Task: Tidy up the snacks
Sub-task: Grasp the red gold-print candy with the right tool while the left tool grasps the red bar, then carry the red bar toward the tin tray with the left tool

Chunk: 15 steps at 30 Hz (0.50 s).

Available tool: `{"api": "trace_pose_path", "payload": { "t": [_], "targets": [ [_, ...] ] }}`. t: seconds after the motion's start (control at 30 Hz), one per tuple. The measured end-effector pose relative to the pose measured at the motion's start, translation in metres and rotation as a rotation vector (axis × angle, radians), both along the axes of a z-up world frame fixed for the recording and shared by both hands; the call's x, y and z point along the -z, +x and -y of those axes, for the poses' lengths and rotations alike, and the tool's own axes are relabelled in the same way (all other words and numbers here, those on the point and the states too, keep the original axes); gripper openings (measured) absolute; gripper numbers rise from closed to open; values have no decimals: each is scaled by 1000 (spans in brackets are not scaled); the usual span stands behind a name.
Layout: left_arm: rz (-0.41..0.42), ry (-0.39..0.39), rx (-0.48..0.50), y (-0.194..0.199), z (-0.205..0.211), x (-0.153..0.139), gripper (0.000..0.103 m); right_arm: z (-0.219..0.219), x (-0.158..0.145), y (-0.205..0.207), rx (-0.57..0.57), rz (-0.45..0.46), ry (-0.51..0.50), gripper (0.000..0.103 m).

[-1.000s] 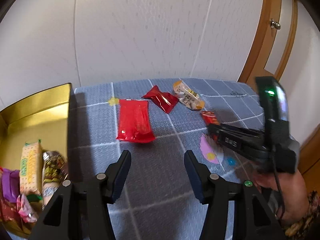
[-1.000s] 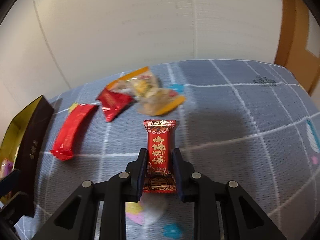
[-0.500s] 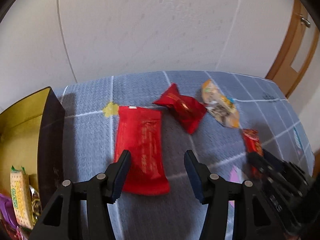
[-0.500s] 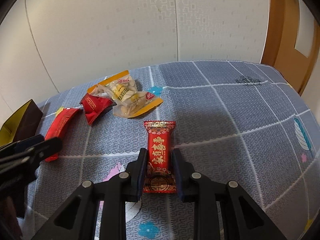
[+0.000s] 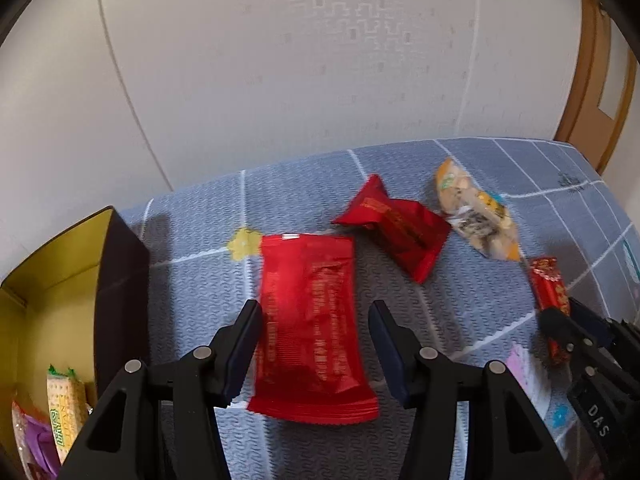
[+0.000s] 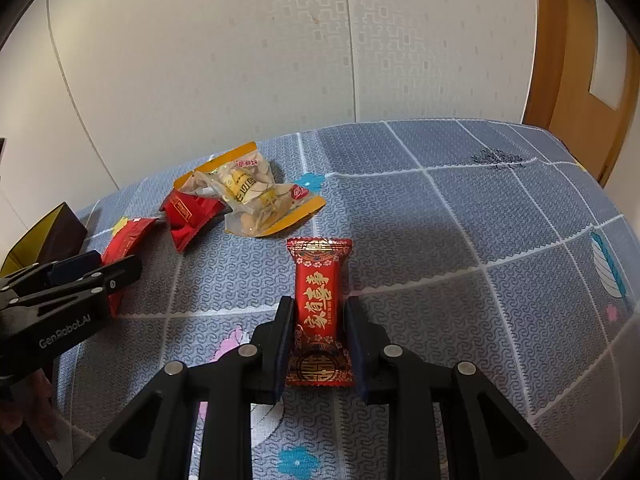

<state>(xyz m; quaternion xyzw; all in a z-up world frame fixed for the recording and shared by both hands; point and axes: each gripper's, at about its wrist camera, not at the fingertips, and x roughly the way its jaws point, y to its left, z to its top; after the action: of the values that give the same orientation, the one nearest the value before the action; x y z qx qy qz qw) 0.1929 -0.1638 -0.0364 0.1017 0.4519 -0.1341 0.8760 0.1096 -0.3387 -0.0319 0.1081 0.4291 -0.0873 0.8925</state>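
On the blue patterned cloth of the bench, the right claw was clamped narrowly on a small red candy packet with gold characters, its pads pressing both long sides while the packet's far end stuck out ahead of the fingertips. The same packet showed at the right edge of the left wrist view, held in that claw.

The left claw stood part-way apart, its fingers straddling a long flat red wrapper that lay on the cloth; the pads were apart from the wrapper's edges and gripped nothing. Just beyond this wrapper lay a smaller, crumpled red packet, and touching it on the right was a clear bag with orange edges holding pale pieces. From the right wrist view, the clear bag rested partly against the crumpled red packet.

At the left edge of the bench stood a box, dark outside and gold inside, well apart from the loose packets. Inside it lay a biscuit pack with green print and a purple wrapper.
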Motion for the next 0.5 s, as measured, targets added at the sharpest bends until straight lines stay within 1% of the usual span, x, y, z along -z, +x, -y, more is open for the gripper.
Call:
{"api": "trace_pose_path", "payload": {
  "t": [0.07,0.2,0.3,0.33,0.4,0.5],
  "targets": [
    [-16,-11,-9,2,-6,0,56,0,0,0,2,1,2,26],
    [-38,2,-18,7,-10,8,56,0,0,0,7,2,10,26],
    [-22,-16,-12,4,-14,9,56,0,0,0,14,4,20,26],
    [-22,-35,-13,0,-16,10,52,1,0,0,17,5,26,26],
    [-26,-59,-16,-5,-20,11,51,3,0,0,22,6,35,26],
    [-13,-53,9,-18,-21,11,48,3,0,0,31,6,41,26]
  ]
}}
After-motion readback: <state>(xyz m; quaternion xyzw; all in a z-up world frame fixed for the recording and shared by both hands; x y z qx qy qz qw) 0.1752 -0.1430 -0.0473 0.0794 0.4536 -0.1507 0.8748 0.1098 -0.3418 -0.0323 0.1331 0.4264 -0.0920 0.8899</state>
